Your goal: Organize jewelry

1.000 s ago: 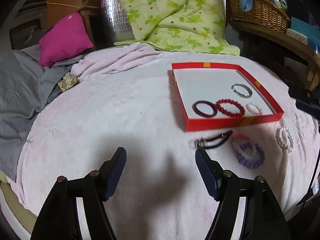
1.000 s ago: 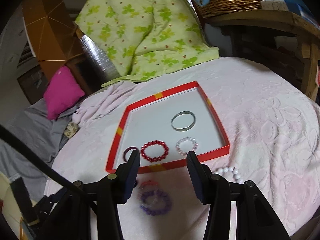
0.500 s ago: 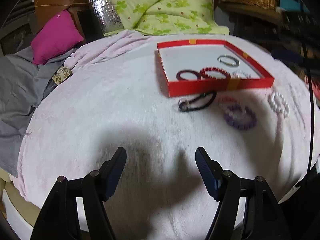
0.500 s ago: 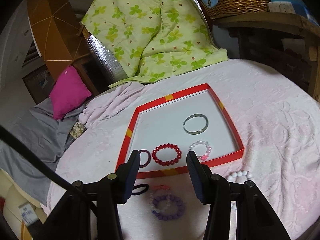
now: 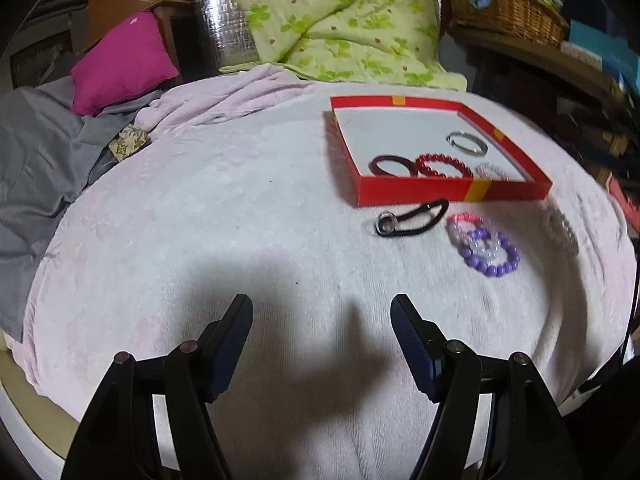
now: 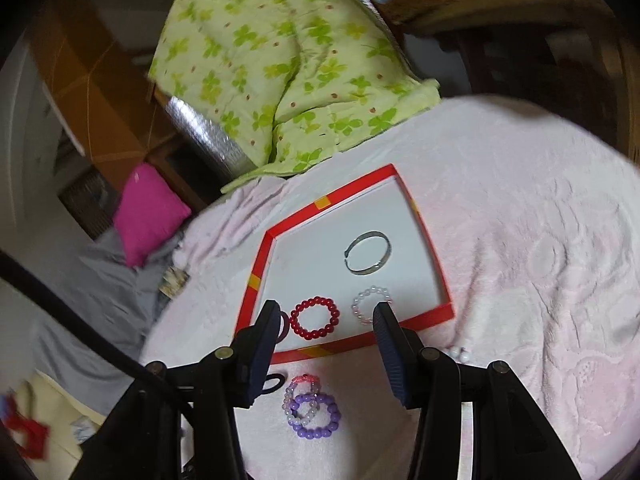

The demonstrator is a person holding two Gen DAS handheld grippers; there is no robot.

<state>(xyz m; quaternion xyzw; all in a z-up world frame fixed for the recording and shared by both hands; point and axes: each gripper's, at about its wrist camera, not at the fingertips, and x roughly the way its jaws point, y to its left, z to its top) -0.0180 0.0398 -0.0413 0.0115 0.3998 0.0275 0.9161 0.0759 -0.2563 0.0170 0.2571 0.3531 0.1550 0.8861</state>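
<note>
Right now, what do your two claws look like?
Both look alike: the left claw and right claw each have two dark blue ribbed pads on black angular arms with round silver bolts. A black cable runs past the right one.

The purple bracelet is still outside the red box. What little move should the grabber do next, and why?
Probably lower the open right gripper onto the purple bracelet. It lies on the blanket just below the fingers, tangled with a paler one, while four pieces already sit in the red box.
</note>
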